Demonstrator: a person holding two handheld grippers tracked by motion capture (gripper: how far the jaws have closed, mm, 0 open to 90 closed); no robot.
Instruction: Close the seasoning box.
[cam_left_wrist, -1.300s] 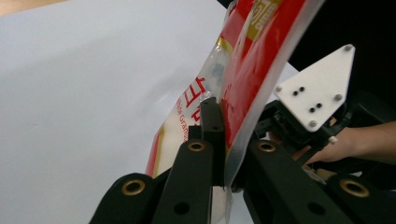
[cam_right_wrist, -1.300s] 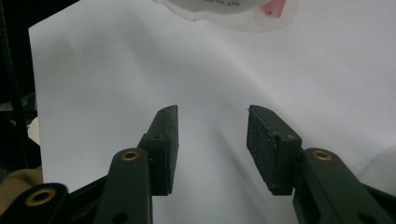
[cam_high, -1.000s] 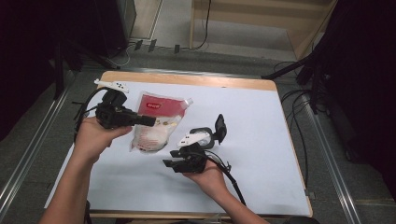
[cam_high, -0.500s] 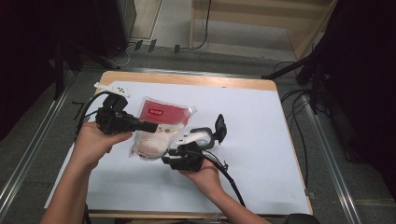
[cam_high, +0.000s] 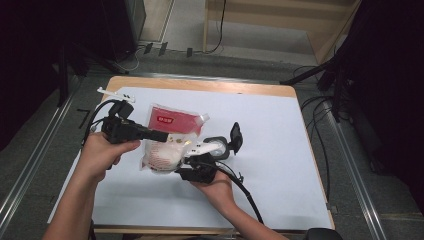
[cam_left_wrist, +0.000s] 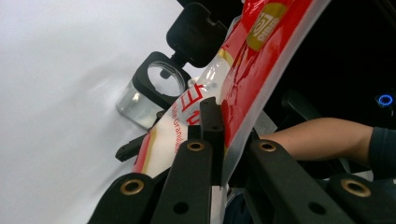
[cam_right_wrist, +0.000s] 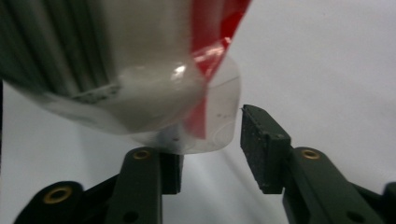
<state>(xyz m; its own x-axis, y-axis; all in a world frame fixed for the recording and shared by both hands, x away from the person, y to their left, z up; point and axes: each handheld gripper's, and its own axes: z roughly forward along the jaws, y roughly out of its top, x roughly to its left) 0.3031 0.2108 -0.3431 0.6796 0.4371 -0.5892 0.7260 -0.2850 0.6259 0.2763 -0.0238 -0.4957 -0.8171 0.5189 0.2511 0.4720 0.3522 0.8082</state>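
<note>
left gripper (cam_high: 162, 135) pinches pouch (cam_high: 170, 135) edge | right gripper (cam_right_wrist: 210, 154) spread around pouch's bottom corner | white table (cam_high: 280, 150)

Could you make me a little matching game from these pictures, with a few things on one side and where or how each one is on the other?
Things:
1. left hand-held gripper
2. right hand-held gripper
3. red and white pouch
4. table

States:
A. covered in a white sheet
B. jaws apart at the pouch's clear corner
C. raised between both tools
D. jaws closed on the pouch's edge

Pairs: 1-D, 2-B, 3-C, 4-A
</note>
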